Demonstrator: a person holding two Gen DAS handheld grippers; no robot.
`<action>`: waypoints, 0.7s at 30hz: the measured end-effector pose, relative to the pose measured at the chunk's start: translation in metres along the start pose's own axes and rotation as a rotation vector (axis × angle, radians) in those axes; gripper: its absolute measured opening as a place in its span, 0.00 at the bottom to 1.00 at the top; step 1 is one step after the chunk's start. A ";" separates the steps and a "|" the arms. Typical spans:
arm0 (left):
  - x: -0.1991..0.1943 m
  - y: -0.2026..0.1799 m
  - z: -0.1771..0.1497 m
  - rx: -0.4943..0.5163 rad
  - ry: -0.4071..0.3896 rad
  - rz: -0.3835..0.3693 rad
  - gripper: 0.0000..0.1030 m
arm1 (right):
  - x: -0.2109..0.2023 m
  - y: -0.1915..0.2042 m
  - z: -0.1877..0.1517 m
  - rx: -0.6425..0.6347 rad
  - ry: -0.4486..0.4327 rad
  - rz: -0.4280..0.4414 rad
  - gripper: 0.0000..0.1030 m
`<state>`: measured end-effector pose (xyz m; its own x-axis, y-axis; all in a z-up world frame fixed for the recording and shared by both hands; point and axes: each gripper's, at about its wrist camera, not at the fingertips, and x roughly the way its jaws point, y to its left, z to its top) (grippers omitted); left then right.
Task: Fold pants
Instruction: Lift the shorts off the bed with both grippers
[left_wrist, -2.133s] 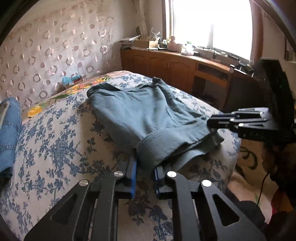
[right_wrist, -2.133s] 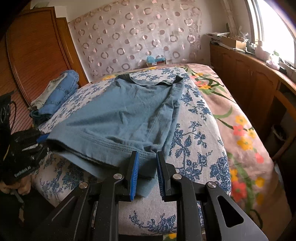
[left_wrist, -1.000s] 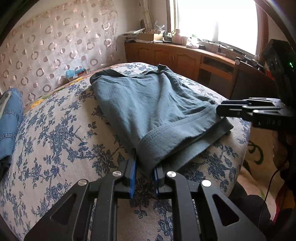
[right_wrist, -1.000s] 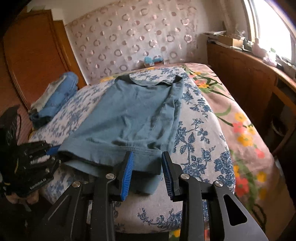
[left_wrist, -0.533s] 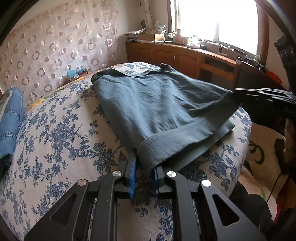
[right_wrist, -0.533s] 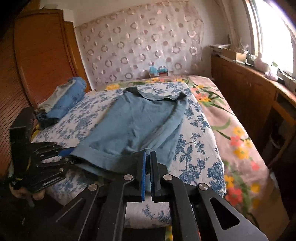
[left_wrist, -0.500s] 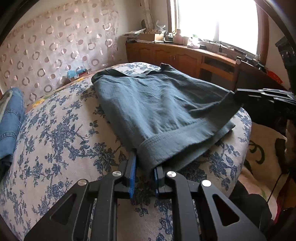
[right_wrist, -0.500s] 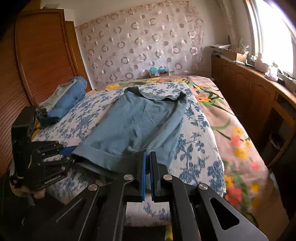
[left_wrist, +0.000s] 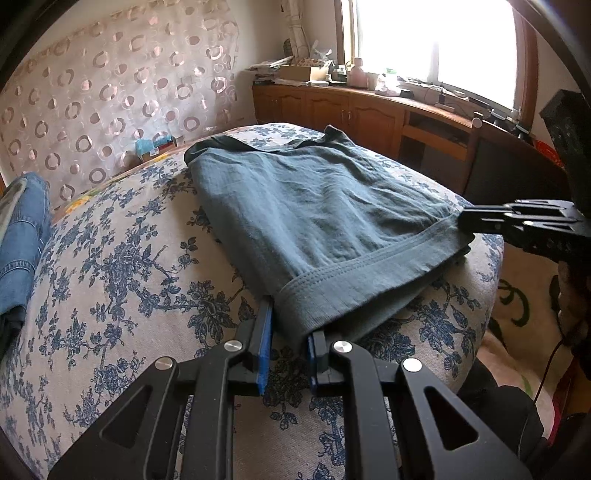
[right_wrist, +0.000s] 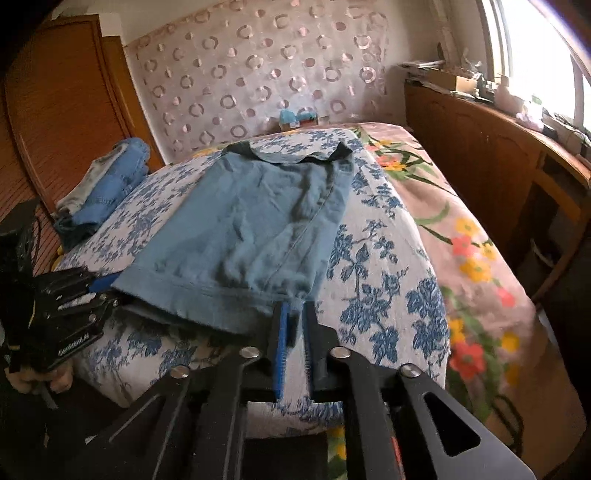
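Blue-grey pants (left_wrist: 314, 206) lie on the floral bedspread, waistband at the far end, leg hems at the near edge. My left gripper (left_wrist: 290, 325) is shut on the left corner of the hem. My right gripper (right_wrist: 293, 317) is shut on the right corner of the hem (right_wrist: 288, 295). In the left wrist view the right gripper (left_wrist: 465, 221) shows at the hem's far corner. In the right wrist view the pants (right_wrist: 258, 229) lie flat and the left gripper (right_wrist: 107, 291) holds the other corner.
Folded jeans (right_wrist: 107, 188) are stacked at the bed's left side, also in the left wrist view (left_wrist: 22, 236). A wooden cabinet (left_wrist: 369, 114) with clutter runs under the window. A patterned headboard (right_wrist: 258, 81) stands at the far end. A wooden wardrobe (right_wrist: 62, 107) is at left.
My right gripper opened, then closed on the hem's right corner and now holds it. Both grippers have drawn back toward the bed's near edge, pulling the hem taut. The left stays shut.
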<state>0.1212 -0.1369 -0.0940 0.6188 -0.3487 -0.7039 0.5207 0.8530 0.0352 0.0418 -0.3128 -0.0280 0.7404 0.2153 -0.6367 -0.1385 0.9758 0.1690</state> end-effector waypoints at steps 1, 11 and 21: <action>0.000 0.000 0.001 0.000 0.000 0.000 0.15 | 0.002 0.000 0.002 0.001 -0.002 0.002 0.20; 0.002 -0.001 0.002 -0.010 -0.003 0.000 0.15 | 0.023 0.003 -0.001 0.006 0.037 -0.003 0.34; -0.012 0.000 0.012 -0.028 -0.036 -0.007 0.14 | 0.024 0.001 0.000 -0.026 0.021 0.096 0.11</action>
<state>0.1206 -0.1376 -0.0765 0.6362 -0.3685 -0.6778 0.5093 0.8605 0.0102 0.0594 -0.3066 -0.0437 0.7088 0.3084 -0.6344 -0.2256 0.9512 0.2103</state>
